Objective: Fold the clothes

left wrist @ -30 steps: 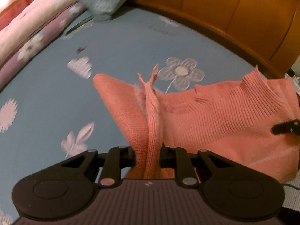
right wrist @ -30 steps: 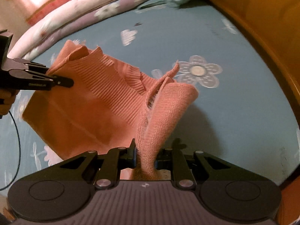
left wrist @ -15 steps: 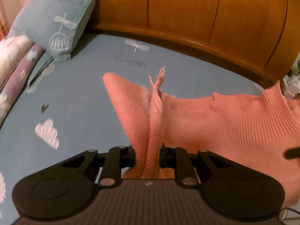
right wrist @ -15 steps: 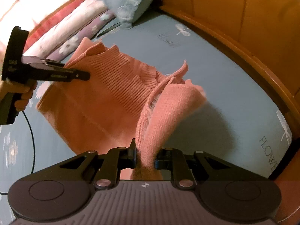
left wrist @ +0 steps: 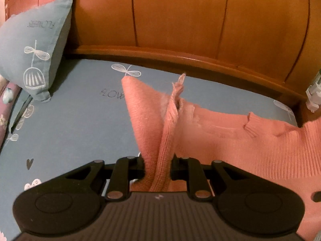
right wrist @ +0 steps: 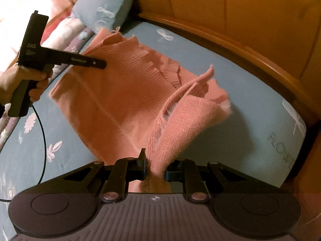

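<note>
A salmon-pink knit sweater (left wrist: 260,140) hangs stretched between my two grippers above the blue flowered bed sheet (left wrist: 70,130). My left gripper (left wrist: 157,168) is shut on a bunched edge of the knit, which stands up in a fold between its fingers. In the right wrist view my right gripper (right wrist: 155,170) is shut on the opposite edge of the sweater (right wrist: 120,92). The ribbed part spreads away towards my left gripper (right wrist: 100,64), which a hand (right wrist: 12,82) holds at the left. The lower part of the sweater droops towards the sheet.
A curved wooden headboard (left wrist: 180,20) rises close behind the bed. A blue pillow (left wrist: 34,56) leans in the left corner beside a rolled pink and purple quilt (right wrist: 66,34). A black cable (right wrist: 43,136) trails from the left gripper over the sheet.
Both grippers have carried the sweater across the bed towards the headboard, which now fills the top of both views. Both wrists have rolled. The grips on the knit have not changed.
</note>
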Demonstrator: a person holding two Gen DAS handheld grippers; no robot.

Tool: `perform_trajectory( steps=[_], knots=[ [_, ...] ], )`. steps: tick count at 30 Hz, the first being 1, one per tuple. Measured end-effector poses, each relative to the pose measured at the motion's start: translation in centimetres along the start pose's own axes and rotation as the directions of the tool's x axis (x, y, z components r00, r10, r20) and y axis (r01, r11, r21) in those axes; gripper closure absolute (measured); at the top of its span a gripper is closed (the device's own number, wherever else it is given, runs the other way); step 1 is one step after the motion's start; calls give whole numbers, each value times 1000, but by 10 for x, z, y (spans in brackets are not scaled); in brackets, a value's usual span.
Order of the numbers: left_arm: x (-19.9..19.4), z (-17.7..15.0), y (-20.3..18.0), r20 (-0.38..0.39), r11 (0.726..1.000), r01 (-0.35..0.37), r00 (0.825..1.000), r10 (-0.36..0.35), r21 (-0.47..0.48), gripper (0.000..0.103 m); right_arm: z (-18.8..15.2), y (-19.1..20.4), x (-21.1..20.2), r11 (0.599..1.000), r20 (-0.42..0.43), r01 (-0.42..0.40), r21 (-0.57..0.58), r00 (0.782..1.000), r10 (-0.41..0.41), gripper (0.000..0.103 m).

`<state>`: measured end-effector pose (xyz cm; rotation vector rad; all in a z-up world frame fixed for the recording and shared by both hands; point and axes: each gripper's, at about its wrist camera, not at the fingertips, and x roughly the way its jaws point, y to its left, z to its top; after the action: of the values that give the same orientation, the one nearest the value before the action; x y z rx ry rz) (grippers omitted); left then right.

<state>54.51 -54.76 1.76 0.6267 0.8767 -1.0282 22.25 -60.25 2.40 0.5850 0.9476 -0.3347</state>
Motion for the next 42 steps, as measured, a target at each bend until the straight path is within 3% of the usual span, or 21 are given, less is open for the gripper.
perform_trajectory(
  steps=[7, 17, 24, 28, 30, 32, 34, 36, 38, 42],
  knots=[
    [50, -4, -1, -59, 1000, -3, 998, 1, -22, 86, -26, -37, 31, 993, -64, 50, 109, 997, -43, 84],
    [105, -18, 16, -130, 995, -86, 988, 80, -44, 85, -54, -97, 80, 955, -144, 107, 278, 987, -68, 83],
    [143, -25, 22, -164, 992, -120, 980, 113, -33, 83, -74, -127, 96, 923, -145, 85, 376, 989, -32, 83],
    [153, -31, 25, -170, 990, -126, 979, 115, -58, 78, -81, -135, 100, 917, -130, 74, 392, 991, -24, 76],
    [154, -32, 28, -164, 990, -125, 980, 112, -71, 74, -85, -141, 103, 909, -120, 60, 412, 993, -11, 71],
    [156, -33, 30, -156, 989, -123, 982, 109, -81, 70, -90, -150, 105, 893, -110, 42, 448, 994, 8, 59],
    [157, -35, 35, -154, 985, -138, 981, 122, -101, 55, -96, -160, 106, 868, -100, 16, 497, 994, 38, 52],
    [156, -38, 41, -156, 975, -175, 976, 154, -134, 26, -100, -171, 107, 835, -97, -13, 549, 992, 79, 48],
    [153, -41, 47, -154, 968, -185, 975, 159, -170, 26, -102, -181, 102, 807, -110, -23, 591, 988, 109, 44],
    [127, -50, 47, -118, 963, -198, 977, 179, -181, 28, -102, -191, 75, 814, -99, 3, 580, 993, 67, 43]
  ],
)
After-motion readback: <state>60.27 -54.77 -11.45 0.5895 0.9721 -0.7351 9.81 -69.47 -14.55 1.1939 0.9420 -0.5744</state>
